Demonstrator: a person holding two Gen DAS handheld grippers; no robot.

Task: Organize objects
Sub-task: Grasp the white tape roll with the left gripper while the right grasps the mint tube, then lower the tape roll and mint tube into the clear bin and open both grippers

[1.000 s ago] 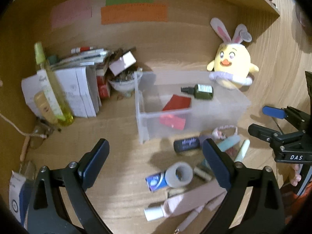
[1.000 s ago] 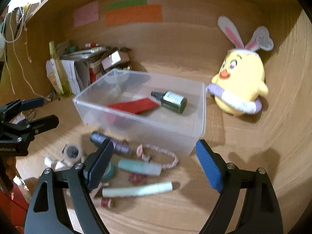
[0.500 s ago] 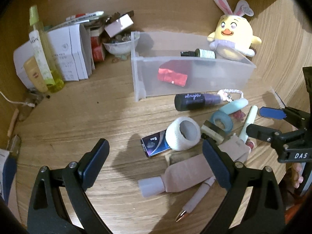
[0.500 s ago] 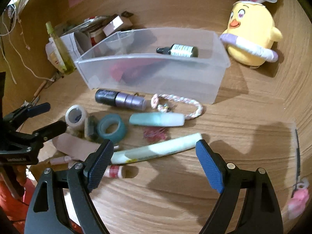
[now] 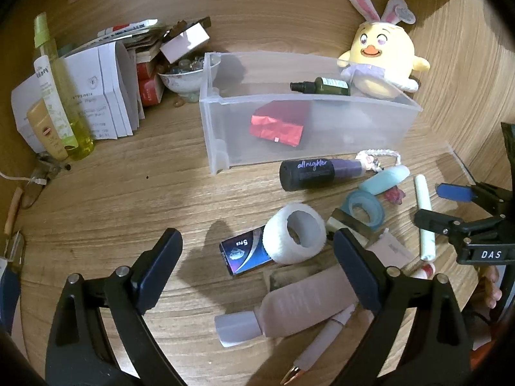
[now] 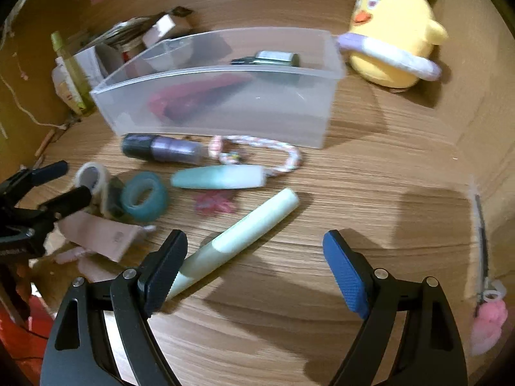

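Clutter of small toiletries lies loose on the tabletop [image 5: 122, 199] in front of the clear bin [image 5: 322, 135], which already holds a green dropper bottle [image 5: 322, 86] and a red packet [image 5: 276, 125]. We hold both sets of fingers spread wide and empty. Between and just beyond our left gripper [image 5: 257, 270] sit the white tape roll [image 5: 294, 233], a small blue box [image 5: 244, 254] and the beige tube [image 5: 289, 308]. Our right gripper [image 6: 254, 273] hangs over the tabletop with the pale green pen [image 6: 238, 241] running under its left finger [image 6: 164, 271], not centred between the two.

Closing from here, we judge that finger would likely clip the pen and roll it away instead of pinching it. On the left, the pile is so tightly packed that a close could catch two things at once. The two grippers also work near each other over the same heap, so they may collide.
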